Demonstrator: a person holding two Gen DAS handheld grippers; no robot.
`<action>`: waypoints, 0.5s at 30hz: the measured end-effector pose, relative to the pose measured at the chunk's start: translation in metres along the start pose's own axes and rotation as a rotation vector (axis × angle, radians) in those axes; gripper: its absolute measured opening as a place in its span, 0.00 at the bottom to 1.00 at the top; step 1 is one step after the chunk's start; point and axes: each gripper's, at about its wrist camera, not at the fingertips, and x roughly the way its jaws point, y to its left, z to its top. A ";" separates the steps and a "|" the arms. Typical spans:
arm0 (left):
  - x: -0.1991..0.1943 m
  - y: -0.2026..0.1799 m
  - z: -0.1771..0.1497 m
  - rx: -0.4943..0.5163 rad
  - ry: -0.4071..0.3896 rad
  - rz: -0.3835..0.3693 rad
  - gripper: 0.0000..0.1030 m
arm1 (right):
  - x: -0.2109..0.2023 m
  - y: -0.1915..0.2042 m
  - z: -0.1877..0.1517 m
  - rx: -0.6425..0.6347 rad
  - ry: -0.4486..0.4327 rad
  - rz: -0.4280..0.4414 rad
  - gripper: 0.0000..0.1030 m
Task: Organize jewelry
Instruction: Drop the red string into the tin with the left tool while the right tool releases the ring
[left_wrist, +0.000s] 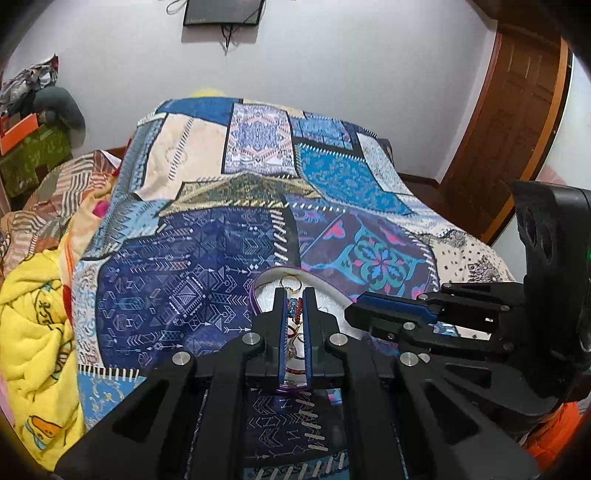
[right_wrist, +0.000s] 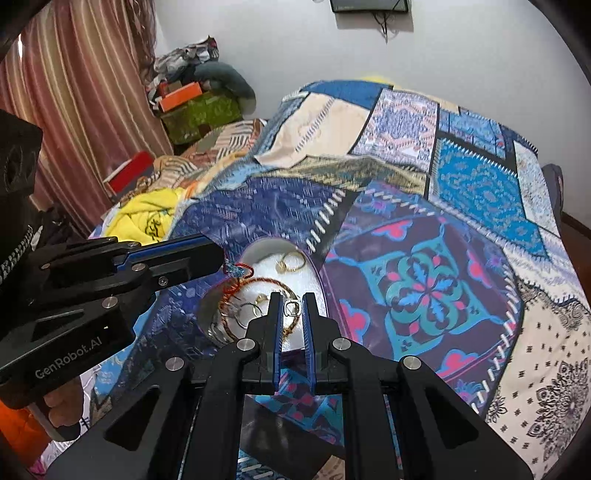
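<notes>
Nearest in the right wrist view, the right tongs (right_wrist: 293, 308) are closed with nothing between them, poised over the near part of a white tray (right_wrist: 317, 291) on the bed's patchwork quilt (right_wrist: 424, 284). In the tray lie a gold ring (right_wrist: 292, 307), a twisted orange cord (right_wrist: 258, 286), hoops (right_wrist: 245, 314) and farther gold rings (right_wrist: 291, 263). The left tongs (right_wrist: 221, 254), also closed, sit at the tray's left edge, tip against a red-blue braided piece (right_wrist: 238, 270); whether they pinch it is unclear. Beyond are a yellow blanket (right_wrist: 155, 214) and a curtain (right_wrist: 85, 92).
</notes>
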 end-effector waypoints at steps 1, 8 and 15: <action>0.003 0.000 -0.001 0.000 0.006 0.001 0.06 | 0.001 0.000 -0.001 0.001 0.004 0.001 0.09; 0.017 0.001 -0.002 0.006 0.031 0.002 0.06 | 0.009 -0.002 -0.004 -0.002 0.024 -0.002 0.09; 0.017 -0.003 -0.002 0.029 0.022 0.003 0.06 | 0.009 0.000 -0.004 -0.019 0.014 -0.013 0.09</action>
